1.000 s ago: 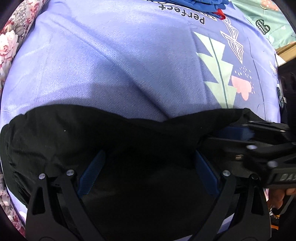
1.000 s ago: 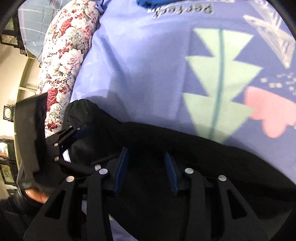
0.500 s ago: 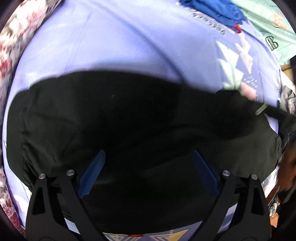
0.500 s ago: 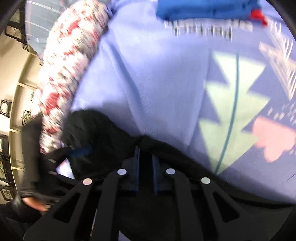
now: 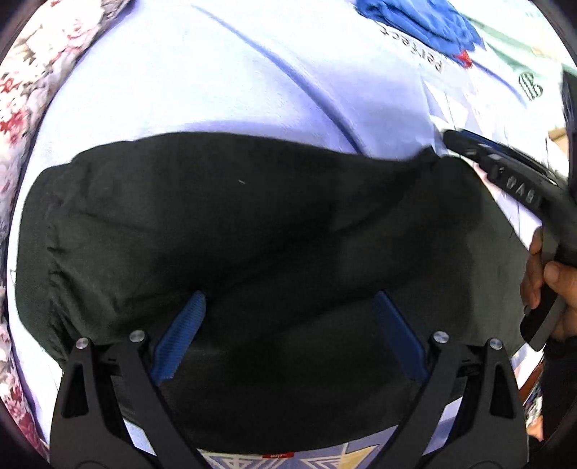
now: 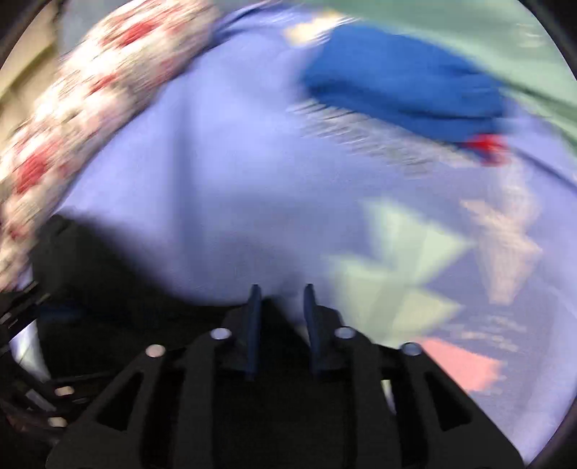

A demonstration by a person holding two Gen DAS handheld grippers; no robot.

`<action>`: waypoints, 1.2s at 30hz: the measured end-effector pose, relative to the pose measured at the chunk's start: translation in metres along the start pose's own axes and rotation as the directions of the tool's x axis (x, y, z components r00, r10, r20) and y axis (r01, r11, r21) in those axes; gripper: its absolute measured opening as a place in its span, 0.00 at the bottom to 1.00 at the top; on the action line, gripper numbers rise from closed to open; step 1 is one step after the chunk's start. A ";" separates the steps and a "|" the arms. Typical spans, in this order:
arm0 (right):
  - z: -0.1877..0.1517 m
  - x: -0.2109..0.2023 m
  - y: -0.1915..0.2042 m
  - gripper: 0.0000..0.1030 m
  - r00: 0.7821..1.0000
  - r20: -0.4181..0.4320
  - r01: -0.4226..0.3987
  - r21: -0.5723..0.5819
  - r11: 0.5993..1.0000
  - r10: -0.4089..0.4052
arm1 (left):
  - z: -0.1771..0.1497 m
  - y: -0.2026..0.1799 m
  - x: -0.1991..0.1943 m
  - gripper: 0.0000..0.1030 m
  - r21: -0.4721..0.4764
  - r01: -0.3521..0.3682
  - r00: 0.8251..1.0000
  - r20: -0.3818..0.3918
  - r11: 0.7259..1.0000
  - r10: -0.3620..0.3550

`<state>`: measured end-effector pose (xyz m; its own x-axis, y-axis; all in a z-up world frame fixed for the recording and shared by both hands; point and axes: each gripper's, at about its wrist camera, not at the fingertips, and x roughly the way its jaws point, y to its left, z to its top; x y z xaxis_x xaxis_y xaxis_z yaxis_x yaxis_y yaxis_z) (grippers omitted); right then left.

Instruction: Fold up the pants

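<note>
Pants (image 5: 234, 223) flat on bedsheet (image 5: 216, 83) | left tool (image 5: 288, 306) spread wide | right tool (image 6: 279, 299) pinching pants edge

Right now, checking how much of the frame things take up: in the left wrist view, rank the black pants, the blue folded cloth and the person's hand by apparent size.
1. black pants
2. blue folded cloth
3. hand, partly cut off at the edge and nearer, so ranks 2 and 3 are unsure.

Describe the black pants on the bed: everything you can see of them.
The black pants lie spread wide on the lilac printed bedsheet, a matte, woven-looking fabric with soft wrinkles and a gathered edge at the left. The left gripper hovers over their near part, jaws wide apart. The right gripper, jaws nearly together, pinches the far right corner, which rises to a point. Motion blur hides finer detail.
</note>
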<state>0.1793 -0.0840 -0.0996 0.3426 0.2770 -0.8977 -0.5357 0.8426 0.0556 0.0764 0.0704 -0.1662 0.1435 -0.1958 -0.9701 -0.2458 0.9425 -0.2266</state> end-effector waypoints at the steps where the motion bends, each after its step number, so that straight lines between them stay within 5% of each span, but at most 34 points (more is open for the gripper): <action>1: 0.001 -0.004 -0.018 0.32 1.000 0.000 -0.014 0.087 0.996 0.014 | 0.002 0.002 -0.003 0.93 -0.007 -0.002 1.000 0.010 1.000 0.002; 3: 0.000 -0.011 -0.044 0.31 0.995 0.003 -0.096 0.214 0.972 0.098 | 0.006 0.005 -0.013 0.93 -0.009 -0.011 0.999 0.044 1.000 0.012; 5: 0.001 -0.020 -0.042 0.31 0.989 0.006 -0.149 0.188 0.971 0.151 | 0.011 0.009 -0.024 0.93 -0.007 -0.011 0.996 0.084 1.000 0.011; 7: -0.004 -0.017 -0.027 0.30 0.945 -0.050 -0.311 0.167 0.936 0.323 | 0.018 0.010 -0.030 0.93 -0.010 -0.020 0.994 0.103 1.000 0.021; 9: -0.010 -0.011 -0.007 0.30 0.916 -0.109 -0.373 0.128 0.919 0.387 | 0.023 0.011 -0.031 0.93 -0.019 -0.057 0.993 0.103 0.998 0.059; 11: -0.016 0.000 0.005 0.29 0.912 -0.161 -0.367 0.090 0.926 0.377 | 0.029 0.016 -0.029 0.93 -0.034 -0.095 0.992 0.085 0.995 0.098; 12: -0.018 0.010 0.004 0.24 0.936 -0.184 -0.293 0.075 0.953 0.302 | 0.031 0.027 -0.027 0.93 -0.039 -0.110 0.991 0.078 0.993 0.112; 13: -0.023 0.012 -0.001 0.06 0.949 -0.185 -0.246 0.077 0.966 0.256 | 0.029 0.035 -0.025 0.93 -0.043 -0.144 0.986 0.075 0.989 0.147; 15: -0.023 0.009 -0.022 0.12 0.970 -0.149 -0.174 0.127 0.976 0.192 | 0.030 0.052 -0.018 0.93 -0.063 -0.167 0.983 0.066 0.984 0.171; 16: -0.024 0.005 -0.031 0.25 0.985 -0.143 -0.078 0.132 0.988 0.097 | 0.032 0.060 -0.018 0.93 -0.092 -0.140 0.987 0.070 0.986 0.146; 17: -0.027 0.000 -0.044 0.29 0.990 -0.137 0.054 0.121 0.991 -0.037 | 0.033 0.064 -0.021 0.93 -0.122 -0.120 0.988 0.084 0.985 0.131; 18: -0.030 -0.001 -0.050 0.29 0.988 -0.139 0.086 0.116 0.990 -0.070 | 0.035 0.067 -0.023 0.93 -0.143 -0.110 0.989 0.086 0.984 0.123; 23: -0.037 -0.023 -0.062 0.29 0.993 -0.089 -0.059 0.148 0.987 0.073 | 0.036 0.077 -0.033 0.93 -0.176 -0.104 0.989 0.085 0.979 0.120; 27: -0.038 -0.021 -0.022 0.42 0.988 -0.108 -0.113 -0.013 0.994 0.111 | 0.041 0.077 -0.029 0.93 -0.157 -0.133 0.986 0.075 0.979 0.146; 29: -0.041 -0.014 -0.013 0.42 0.988 -0.134 -0.089 -0.055 0.995 0.081 | 0.044 0.074 -0.028 0.93 -0.159 -0.134 0.986 0.078 0.978 0.148; 33: -0.034 -0.013 -0.017 0.42 0.974 -0.114 -0.198 -0.001 0.980 0.197 | 0.046 0.063 -0.023 0.93 -0.157 -0.131 0.986 0.085 0.979 0.146; 36: -0.022 -0.002 0.002 0.32 0.959 -0.132 -0.254 -0.013 0.967 0.250 | 0.046 0.067 -0.028 0.93 -0.165 -0.120 0.986 0.092 0.979 0.136</action>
<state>0.1603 -0.0936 -0.1074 0.0932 0.4154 -0.9048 -0.6154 0.7384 0.2756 0.0997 0.1510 -0.1498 0.1964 -0.0398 -0.9797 -0.4158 0.9015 -0.1200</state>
